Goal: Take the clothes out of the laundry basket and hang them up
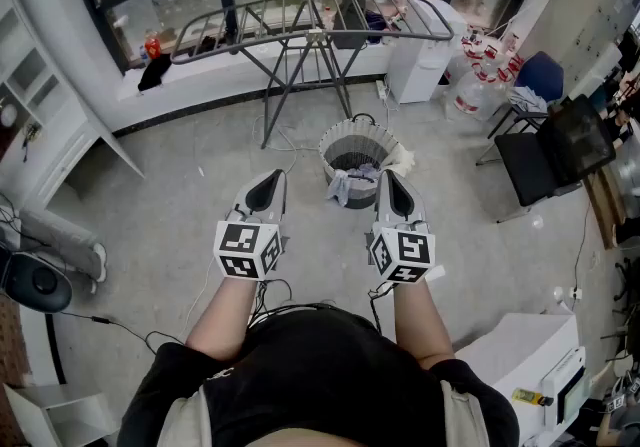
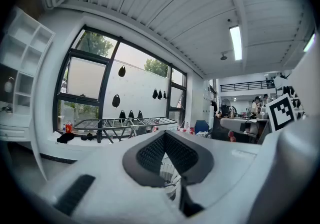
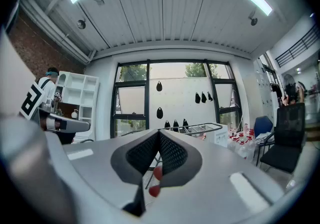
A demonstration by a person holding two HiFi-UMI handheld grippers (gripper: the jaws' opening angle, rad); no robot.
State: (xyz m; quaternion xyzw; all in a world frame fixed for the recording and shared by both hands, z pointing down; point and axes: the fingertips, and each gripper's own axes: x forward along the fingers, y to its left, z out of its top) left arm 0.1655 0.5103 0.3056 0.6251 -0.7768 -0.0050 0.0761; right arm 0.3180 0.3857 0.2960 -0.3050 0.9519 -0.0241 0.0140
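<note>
**Person with two hand-held tools, seen from above.** Left gripper (image 1: 274, 178) and right gripper (image 1: 392, 176): pale grey-white shells that taper forward. Each is lined with black pads (image 2: 150, 154) of fine dotted texture, which form a pointed arch. The rear of each carries a cube — left cube (image 1: 247, 248), right cube (image 1: 403, 252) — with white faces printed with black square markers. The left shell bears a dark oblong slot (image 2: 75, 194); the right shell bears a pale oblong strip (image 3: 248, 186). Thin black cables (image 1: 283, 285) loop beneath the cubes. Clothing: black short-sleeved shirt (image 1: 300, 370) with light grey-beige panels (image 1: 185, 423) at both shoulders.
</note>
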